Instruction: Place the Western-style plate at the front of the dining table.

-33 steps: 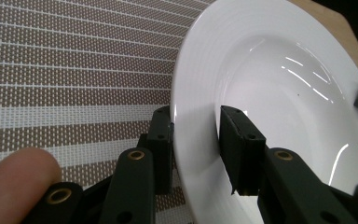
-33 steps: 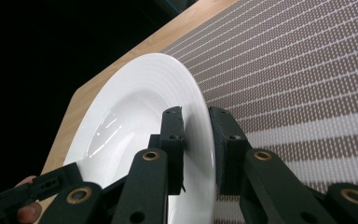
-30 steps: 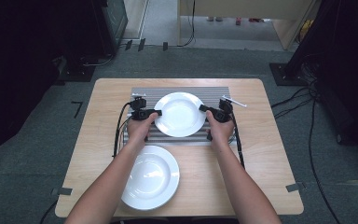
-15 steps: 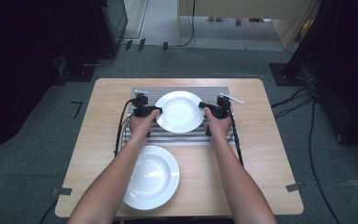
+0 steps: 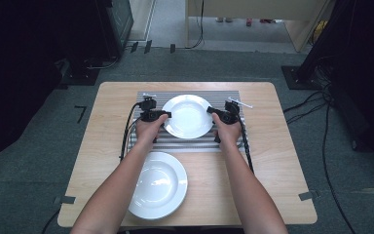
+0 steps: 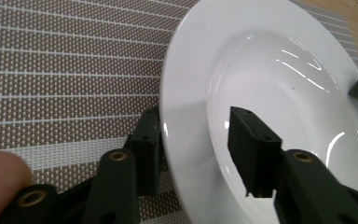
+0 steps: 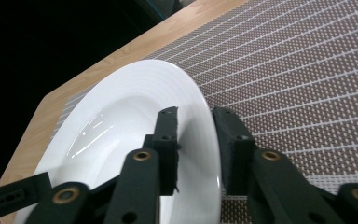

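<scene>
A white plate (image 5: pixel 187 116) has been set on the striped mat (image 5: pixel 224 100). The left hand-held gripper (image 6: pixel 200 154) and right hand-held gripper (image 7: pixel 198 149) have just been opening, jaws loosened astride its rim. 1 more plate (image 5: pixel 158 184) waits on the desk (image 5: pixel 282 161).

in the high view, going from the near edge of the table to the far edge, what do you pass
Near plate → bare strip of table → striped placemat → far plate on the mat, with the left gripper and right gripper at its two sides.
</scene>
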Motion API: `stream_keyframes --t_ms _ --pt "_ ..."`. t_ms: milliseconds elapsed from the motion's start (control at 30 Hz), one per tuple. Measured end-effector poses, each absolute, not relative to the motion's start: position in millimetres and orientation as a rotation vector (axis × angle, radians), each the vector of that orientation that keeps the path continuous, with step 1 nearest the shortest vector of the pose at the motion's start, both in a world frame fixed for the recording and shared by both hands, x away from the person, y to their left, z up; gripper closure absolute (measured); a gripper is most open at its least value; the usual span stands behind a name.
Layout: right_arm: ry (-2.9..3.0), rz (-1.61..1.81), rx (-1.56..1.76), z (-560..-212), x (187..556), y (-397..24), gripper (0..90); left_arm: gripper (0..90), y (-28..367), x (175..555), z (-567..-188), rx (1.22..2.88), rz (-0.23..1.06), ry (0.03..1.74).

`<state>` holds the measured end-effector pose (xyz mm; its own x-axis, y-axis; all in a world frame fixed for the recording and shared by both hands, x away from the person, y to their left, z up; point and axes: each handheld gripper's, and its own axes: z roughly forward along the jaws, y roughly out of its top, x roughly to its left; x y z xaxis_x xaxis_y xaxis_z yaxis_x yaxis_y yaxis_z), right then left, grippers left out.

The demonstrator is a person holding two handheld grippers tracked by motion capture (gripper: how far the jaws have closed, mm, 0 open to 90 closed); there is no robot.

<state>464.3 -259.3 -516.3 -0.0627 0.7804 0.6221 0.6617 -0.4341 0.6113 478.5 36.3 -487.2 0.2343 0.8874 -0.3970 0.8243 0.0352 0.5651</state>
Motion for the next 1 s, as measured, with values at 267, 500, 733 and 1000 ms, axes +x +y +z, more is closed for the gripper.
stream_keyframes --t_ms 267,500,733,1000 --pt "1.594 1.502 1.93 -504.5 459.4 -261.2 54.9 32.5 40.6 470.9 -475.6 1.856 0.152 1.535" --pt "1.659 1.519 1.832 -488.1 450.8 -267.2 45.8 16.9 46.5 458.5 -461.5 1.902 0.206 1.475" --pt "1.802 1.45 1.751 -471.4 433.3 -272.3 33.0 11.8 62.3 442.7 -454.4 1.897 0.212 1.42" --pt "1.877 1.378 1.676 -465.1 416.7 -280.0 29.8 10.5 79.4 422.9 -444.9 1.885 0.223 1.363"
